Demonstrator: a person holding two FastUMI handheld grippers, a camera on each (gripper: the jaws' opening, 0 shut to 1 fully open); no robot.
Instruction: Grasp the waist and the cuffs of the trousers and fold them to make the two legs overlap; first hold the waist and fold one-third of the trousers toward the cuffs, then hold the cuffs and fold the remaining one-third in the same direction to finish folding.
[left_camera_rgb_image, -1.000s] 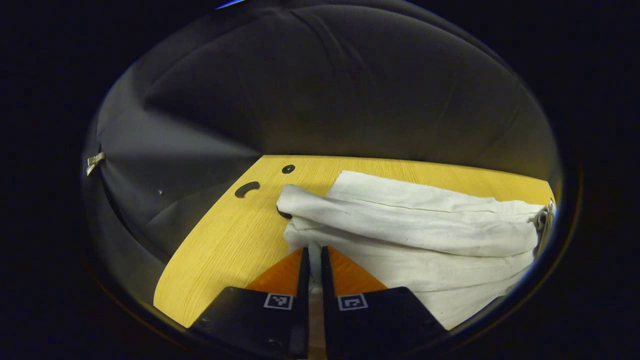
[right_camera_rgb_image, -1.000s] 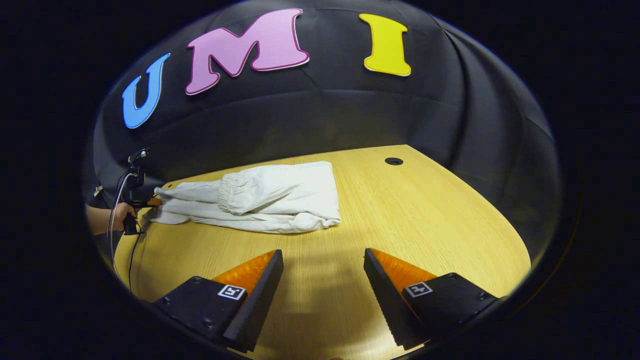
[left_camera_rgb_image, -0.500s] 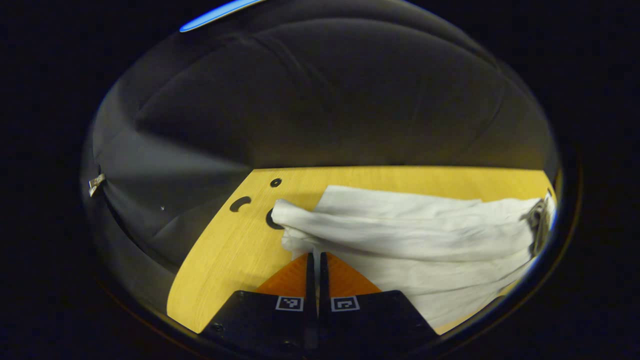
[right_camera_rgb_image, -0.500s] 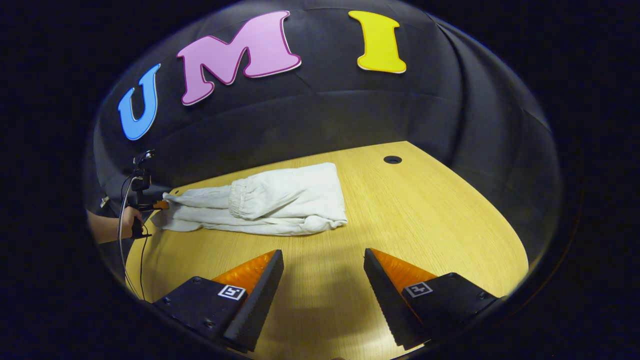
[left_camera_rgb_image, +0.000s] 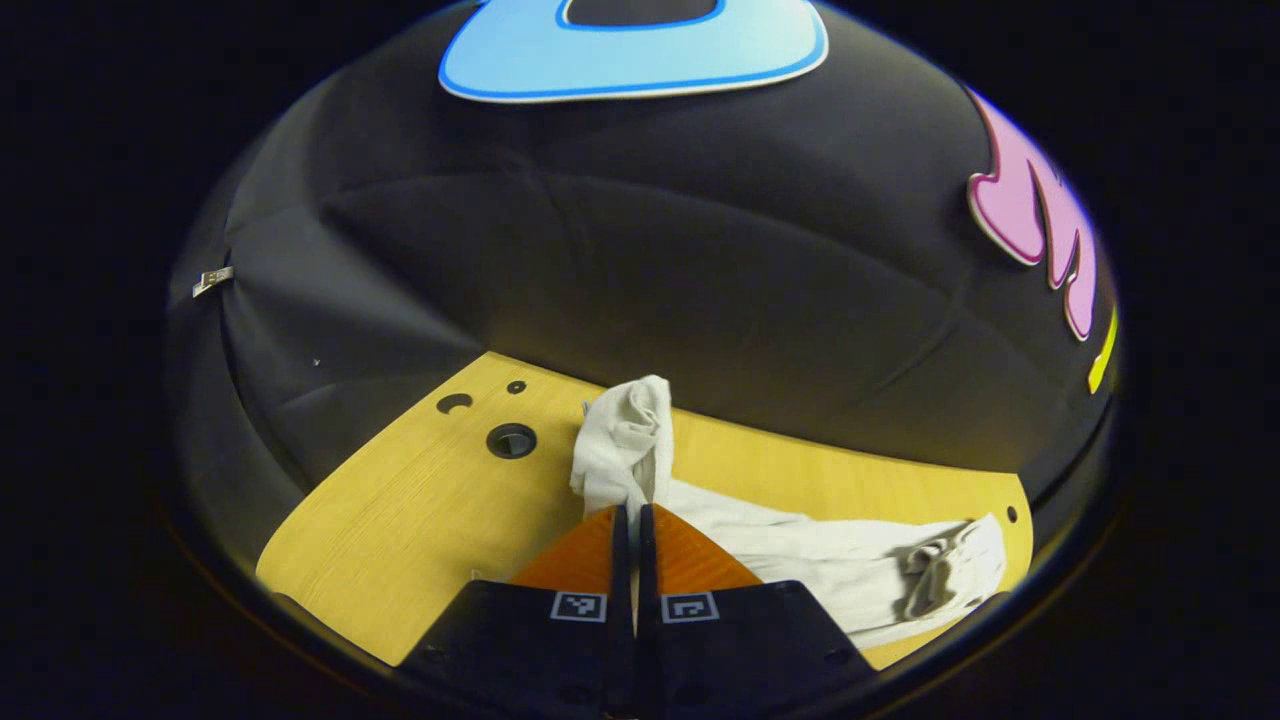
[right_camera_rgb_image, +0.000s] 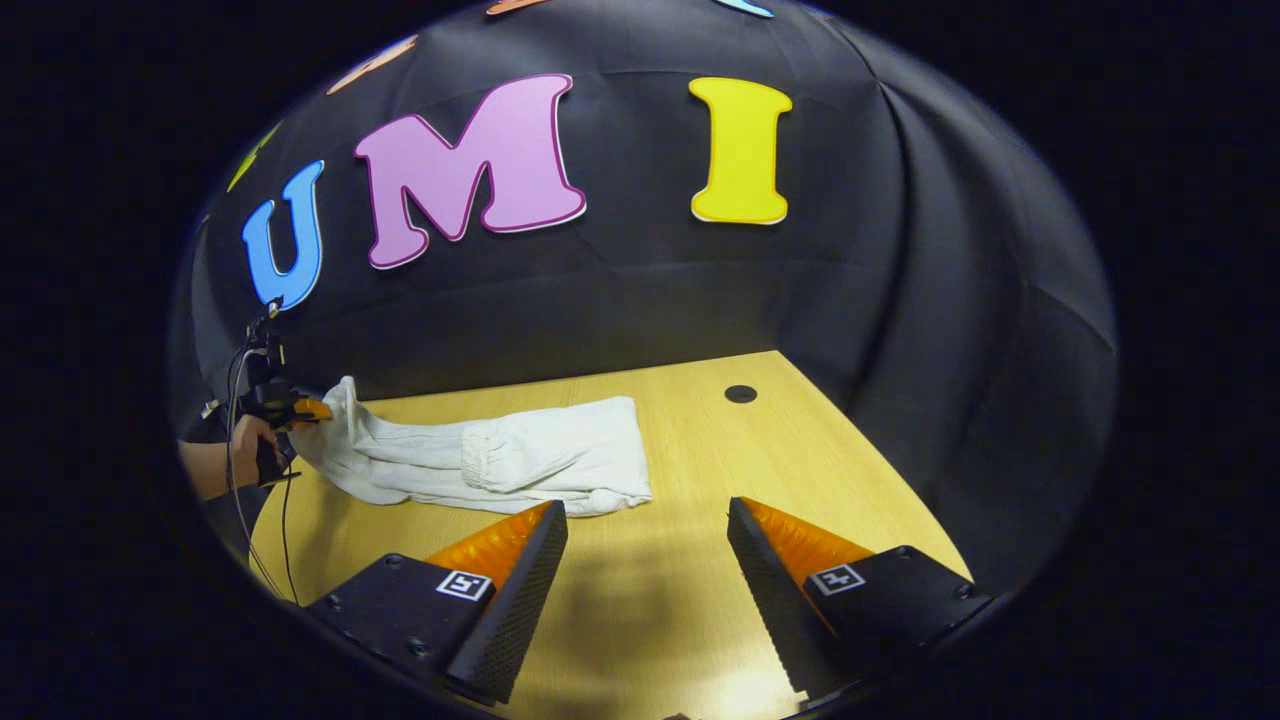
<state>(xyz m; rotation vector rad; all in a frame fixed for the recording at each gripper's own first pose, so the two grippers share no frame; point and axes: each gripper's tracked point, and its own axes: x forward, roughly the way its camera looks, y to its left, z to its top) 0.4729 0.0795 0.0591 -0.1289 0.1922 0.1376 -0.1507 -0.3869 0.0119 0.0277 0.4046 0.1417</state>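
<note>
While the left gripper (left_camera_rgb_image: 631, 512) pinches the cuffs (left_camera_rgb_image: 628, 440) up off the worktop's (right_camera_rgb_image: 800, 470) left end and the right gripper (right_camera_rgb_image: 647, 520) hangs open, empty, the trousers (right_camera_rgb_image: 500, 462) could drag askew, spoiling the waist fold.

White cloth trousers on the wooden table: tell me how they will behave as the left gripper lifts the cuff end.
The white cloth trousers look floppy: the end pinched in the left gripper droops in folds. They probably drag, the rest lying on the wooden table. They seem light.
</note>
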